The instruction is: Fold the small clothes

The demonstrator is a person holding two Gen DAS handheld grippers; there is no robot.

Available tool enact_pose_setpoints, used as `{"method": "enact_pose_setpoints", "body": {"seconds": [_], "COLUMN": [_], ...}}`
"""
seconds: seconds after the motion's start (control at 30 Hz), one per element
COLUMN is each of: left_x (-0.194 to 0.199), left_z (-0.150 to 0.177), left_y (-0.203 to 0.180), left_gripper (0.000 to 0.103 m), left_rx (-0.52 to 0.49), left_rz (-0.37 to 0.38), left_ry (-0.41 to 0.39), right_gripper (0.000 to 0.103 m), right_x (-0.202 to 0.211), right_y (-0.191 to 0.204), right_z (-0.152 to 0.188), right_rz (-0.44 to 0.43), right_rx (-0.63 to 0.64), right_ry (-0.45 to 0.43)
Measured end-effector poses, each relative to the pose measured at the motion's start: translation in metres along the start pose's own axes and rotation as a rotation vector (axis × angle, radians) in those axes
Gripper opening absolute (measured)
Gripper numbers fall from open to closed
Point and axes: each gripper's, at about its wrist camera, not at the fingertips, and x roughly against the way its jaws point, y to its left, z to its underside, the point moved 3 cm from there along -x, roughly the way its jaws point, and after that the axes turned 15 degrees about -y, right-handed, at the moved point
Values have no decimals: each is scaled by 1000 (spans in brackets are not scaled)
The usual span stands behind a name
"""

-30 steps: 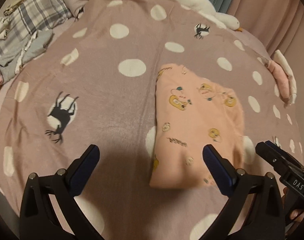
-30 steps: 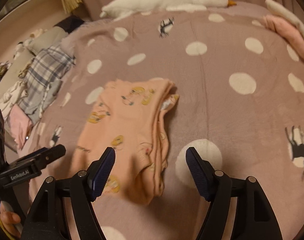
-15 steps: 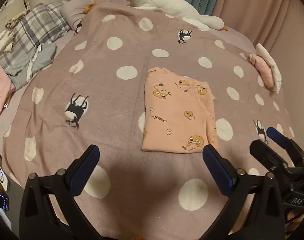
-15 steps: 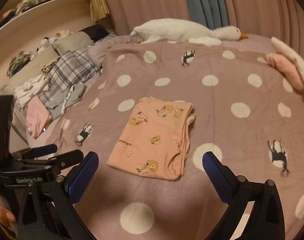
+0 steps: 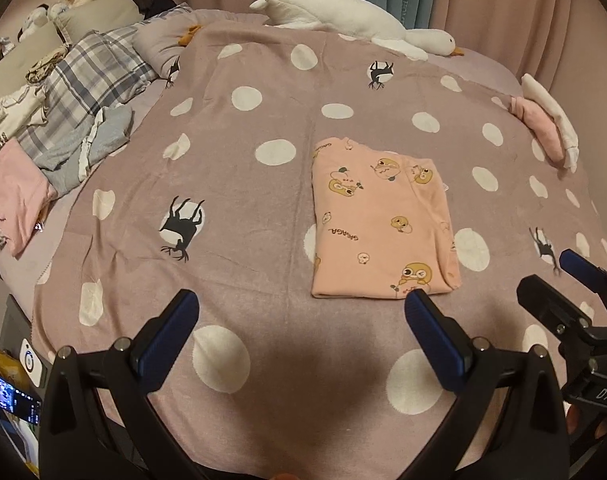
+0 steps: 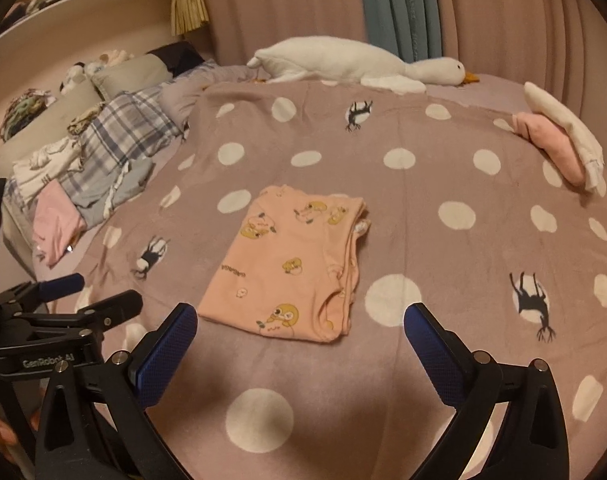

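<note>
A small peach garment with yellow cartoon prints (image 5: 383, 220) (image 6: 295, 268) lies folded into a flat rectangle on the polka-dot blanket (image 5: 243, 200), its layered edges on the right side. My left gripper (image 5: 299, 308) hovers open over the blanket, short of the garment's near edge, with nothing between its fingers. My right gripper (image 6: 299, 316) also stands wide open and empty, just in front of the garment's near edge. Each gripper shows in the other's view: the right gripper (image 5: 575, 280) at the right edge, the left gripper (image 6: 91, 292) at the left edge.
A heap of unfolded clothes, plaid, grey and pink (image 5: 63, 132) (image 6: 83, 168), lies along the bed's left side. Folded pink and white pieces (image 5: 543, 132) (image 6: 559, 144) sit at the far right. A white goose plush (image 5: 343, 16) lies at the back. A lit phone (image 5: 7, 396) is at lower left.
Both grippers have drawn back and up from the peach garment, which now looks smaller and lies flat. The right gripper's jaws have spread wider.
</note>
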Motion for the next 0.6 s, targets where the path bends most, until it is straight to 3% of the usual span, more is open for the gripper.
{"method": "enact_pose_setpoints", "body": {"seconds": [0.6], "left_x": [3], "left_z": [0], "left_y": [-4], "left_gripper": [103], "left_rx": [1], "left_rz": [23], "left_ry": [2], "right_gripper": [102], "right_x": [3], "right_y": [10], "right_z": [2], "right_rz": [-15], "right_rx": [7], "right_ry": [8]}}
